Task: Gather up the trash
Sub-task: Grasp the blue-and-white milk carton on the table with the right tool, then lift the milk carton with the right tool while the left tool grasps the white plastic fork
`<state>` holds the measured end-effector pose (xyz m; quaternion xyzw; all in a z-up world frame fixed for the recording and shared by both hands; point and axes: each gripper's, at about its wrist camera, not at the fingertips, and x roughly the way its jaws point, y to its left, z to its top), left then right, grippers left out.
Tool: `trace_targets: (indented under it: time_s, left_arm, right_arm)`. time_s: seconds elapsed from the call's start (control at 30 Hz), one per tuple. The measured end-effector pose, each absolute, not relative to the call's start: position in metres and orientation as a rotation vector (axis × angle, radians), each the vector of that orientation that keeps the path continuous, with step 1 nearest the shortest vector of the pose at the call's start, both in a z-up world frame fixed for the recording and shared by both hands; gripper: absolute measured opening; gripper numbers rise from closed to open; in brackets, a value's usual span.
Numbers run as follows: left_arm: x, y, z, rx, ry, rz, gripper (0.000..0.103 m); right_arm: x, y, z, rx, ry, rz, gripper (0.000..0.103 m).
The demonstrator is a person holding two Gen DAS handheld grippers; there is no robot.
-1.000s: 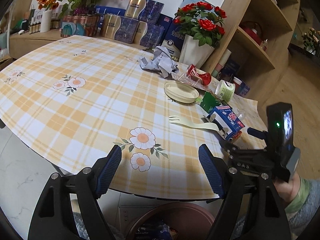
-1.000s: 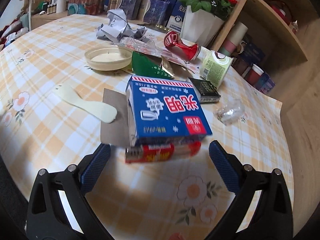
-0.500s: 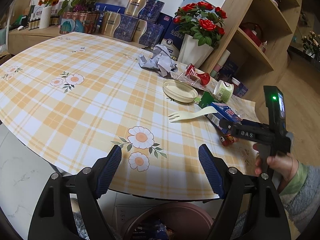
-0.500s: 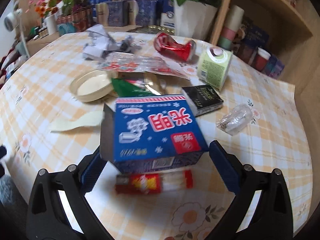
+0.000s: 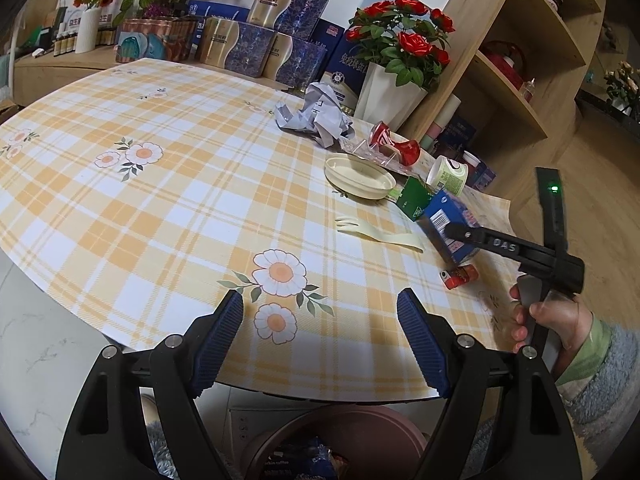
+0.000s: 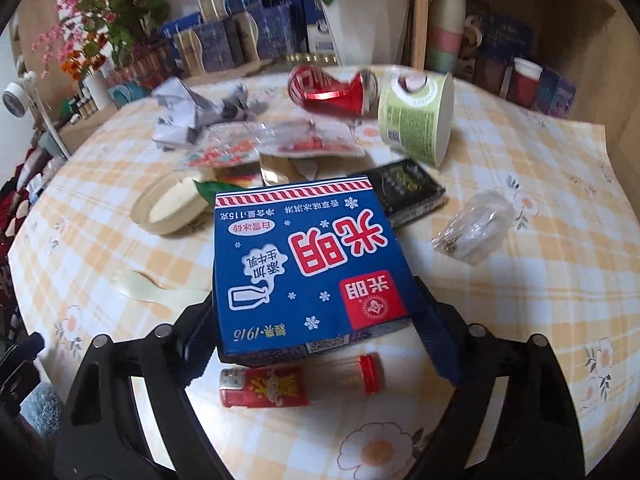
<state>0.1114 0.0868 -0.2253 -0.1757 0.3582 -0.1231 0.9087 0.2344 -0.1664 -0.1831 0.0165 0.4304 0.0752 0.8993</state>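
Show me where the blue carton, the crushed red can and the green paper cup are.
blue carton (image 6: 308, 264): right wrist view, middle of its printed top face.
crushed red can (image 6: 332, 92): right wrist view, dented middle of its side.
green paper cup (image 6: 416, 118): right wrist view, its labelled side wall.

"光明" on blue carton (image 6: 308, 264)

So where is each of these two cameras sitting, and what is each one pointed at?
Left wrist view: sits on the left gripper, looking across the checked table from its near edge; its two open fingers show, plus the person's right hand holding the other tool.
Right wrist view: sits on the right gripper, looking down at the blue carton, which lies between its closing jaws.
Shared: the carton, red can, green cup, cream fork and crumpled paper.
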Motion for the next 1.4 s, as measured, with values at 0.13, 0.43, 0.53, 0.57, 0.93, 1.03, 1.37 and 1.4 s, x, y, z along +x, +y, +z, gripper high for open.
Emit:
trace_targets:
  time_s: [0.13,0.43,0.53,0.57,0.93,1.03,1.37,1.4]
  left_arm:
    - [0.127,0.077,-0.221,-0.325,0.75,-0.342,0.077]
    - [0.178,0.032,-0.219,-0.336,0.864,-0.505,0.058]
    - [0.196,0.029,-0.227,-0.407,0.91,-0.473,0.058]
    - [0.202,0.028,-0.23,-0.42,0.923,-0.458,0.058]
    - [0.251,-0.006,-0.231,-0.283,0.93,-0.438,0.057]
    - [0.252,-0.021,-0.231,-0.178,0.911,-0.425,0.057]
    - [0.253,-0.057,-0.237,0.117,0.849,-0.312,0.04]
    - [0.254,-0.059,-0.237,0.133,0.849,-0.312,0.04]
  right_arm:
    - [0.221,-0.169,-0.168,0.056,0.839,0.176,0.085]
    - [0.189,-0.174,-0.15,0.081,0.765,0.183,0.085]
    - [0.183,-0.179,-0.147,0.093,0.754,0.181,0.085]
    - [0.181,-0.181,-0.146,0.095,0.749,0.18,0.085]
    - [0.168,-0.215,-0.139,0.141,0.711,0.14,0.085]
    - [0.166,-0.223,-0.141,0.157,0.712,0.13,0.085]
    - [0.16,-0.239,-0.15,0.185,0.718,0.114,0.085]
    - [0.16,-0.239,-0.151,0.184,0.718,0.114,0.085]
